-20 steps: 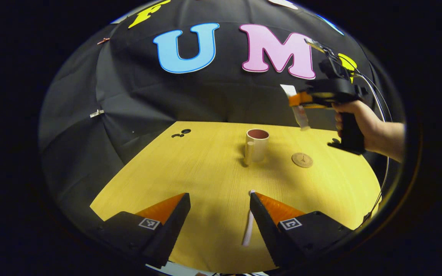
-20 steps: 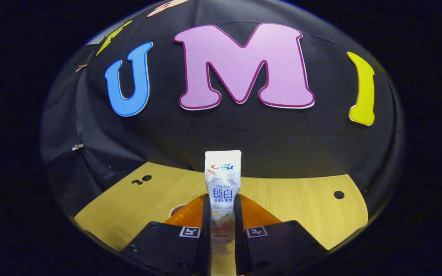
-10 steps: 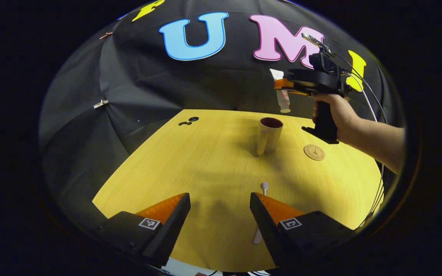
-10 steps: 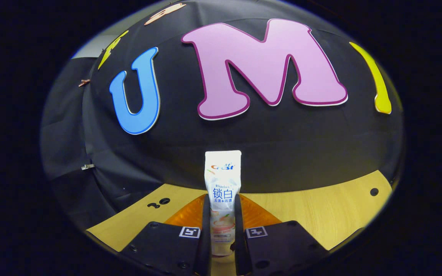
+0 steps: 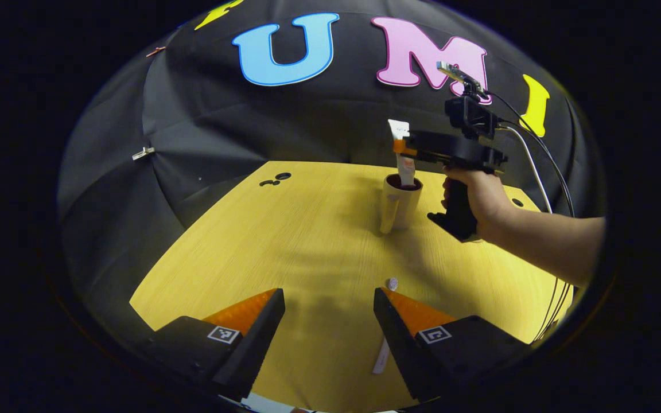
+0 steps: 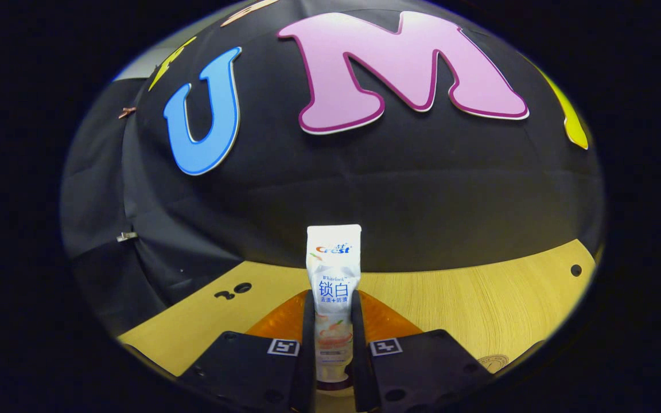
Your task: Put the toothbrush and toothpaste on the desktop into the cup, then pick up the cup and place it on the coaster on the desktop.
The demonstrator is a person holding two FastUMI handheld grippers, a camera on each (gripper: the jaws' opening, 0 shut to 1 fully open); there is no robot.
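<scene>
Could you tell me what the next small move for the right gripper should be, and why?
Probably open the right gripper to drop the toothpaste. In the left gripper view the tube hangs upright with its lower end already inside the cup, so releasing should leave it standing there.

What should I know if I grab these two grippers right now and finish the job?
Right gripper: shut on the toothpaste, held upright over the cup, its lower end at the cup's mouth.
Left gripper: open, holding nothing, low over the desktop, with the toothbrush lying by one finger.
Coaster: on the desktop, near the cup.
Done: toothpaste picked up and brought to the cup.
Left: let the toothpaste drop in, put the toothbrush in, then set the cup on the coaster.
</scene>
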